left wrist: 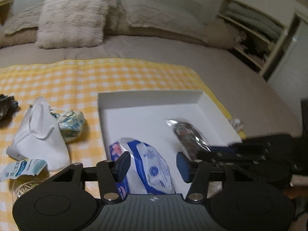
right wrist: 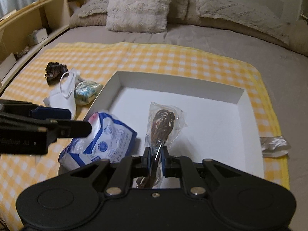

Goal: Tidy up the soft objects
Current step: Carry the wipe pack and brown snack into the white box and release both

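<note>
A shallow white cardboard tray (right wrist: 179, 80) with crisp upright walls sits on a yellow-and-white checked cloth (right wrist: 154, 57) spread over a grey bed. The right gripper (right wrist: 155, 158) is clamped almost fully together on the near end of a crinkly clear plastic bag (right wrist: 163, 123) of dark brown coiled cord; the bag lies inside the tray, its long axis running from the fingers away toward the tray's far wall. The left gripper (left wrist: 153, 163) stands about half open around a soft blue-and-white plastic pack (left wrist: 152, 165), seemingly tissues, which leans over the tray's near left edge; its left pad (left wrist: 123, 163) seems to touch the pack, while the right pad stands clear, though blur makes the contact hard to judge. Left of the tray on the cloth lie a white folded face mask (left wrist: 42, 136) with elastic loops, a rounded bundle with a blue-green print (left wrist: 71, 125) touching it, a dark frilly item (right wrist: 54, 72) beyond, and a torn light-blue wrapper (left wrist: 21, 168). A shaggy cream cushion (left wrist: 75, 13) leans against beige pillows at the headboard.
</note>
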Demonstrator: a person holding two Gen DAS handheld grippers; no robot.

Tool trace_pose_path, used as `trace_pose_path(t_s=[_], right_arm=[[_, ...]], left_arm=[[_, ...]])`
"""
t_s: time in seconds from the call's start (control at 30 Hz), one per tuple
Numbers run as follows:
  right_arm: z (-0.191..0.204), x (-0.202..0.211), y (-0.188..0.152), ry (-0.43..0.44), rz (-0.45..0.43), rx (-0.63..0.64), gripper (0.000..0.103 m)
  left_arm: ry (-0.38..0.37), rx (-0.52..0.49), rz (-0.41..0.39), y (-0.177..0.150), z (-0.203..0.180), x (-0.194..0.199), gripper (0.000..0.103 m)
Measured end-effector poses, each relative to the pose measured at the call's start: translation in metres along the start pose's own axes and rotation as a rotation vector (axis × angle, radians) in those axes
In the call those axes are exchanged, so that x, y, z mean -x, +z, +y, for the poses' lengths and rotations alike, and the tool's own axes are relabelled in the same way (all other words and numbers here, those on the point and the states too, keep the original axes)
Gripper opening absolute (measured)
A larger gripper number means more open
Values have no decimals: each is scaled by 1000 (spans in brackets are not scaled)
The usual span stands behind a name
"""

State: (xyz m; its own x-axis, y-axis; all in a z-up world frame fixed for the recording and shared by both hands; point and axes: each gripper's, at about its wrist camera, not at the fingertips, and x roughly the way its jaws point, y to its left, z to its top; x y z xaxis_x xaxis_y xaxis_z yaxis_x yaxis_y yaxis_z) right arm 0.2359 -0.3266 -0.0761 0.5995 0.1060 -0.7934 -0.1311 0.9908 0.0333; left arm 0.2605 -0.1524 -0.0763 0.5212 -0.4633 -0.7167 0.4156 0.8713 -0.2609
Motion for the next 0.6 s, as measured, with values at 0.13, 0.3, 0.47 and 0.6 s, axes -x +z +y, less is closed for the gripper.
trace_pose_path(t_s=[0.13, 0.3, 0.47, 0.6], right_arm=[[9, -9, -2, 36, 32, 21, 12], [13, -4, -1, 35, 40, 15, 37], [10, 4, -3, 12, 46, -11, 40], [6, 12, -6, -14, 39, -23, 44]], left_arm=[[4, -83, 53, -8, -9, -5, 52], [25, -138, 94, -16, -13, -8, 61], [54, -132, 94, -18, -9, -4, 72], [64, -123, 86, -19, -8, 5, 79]])
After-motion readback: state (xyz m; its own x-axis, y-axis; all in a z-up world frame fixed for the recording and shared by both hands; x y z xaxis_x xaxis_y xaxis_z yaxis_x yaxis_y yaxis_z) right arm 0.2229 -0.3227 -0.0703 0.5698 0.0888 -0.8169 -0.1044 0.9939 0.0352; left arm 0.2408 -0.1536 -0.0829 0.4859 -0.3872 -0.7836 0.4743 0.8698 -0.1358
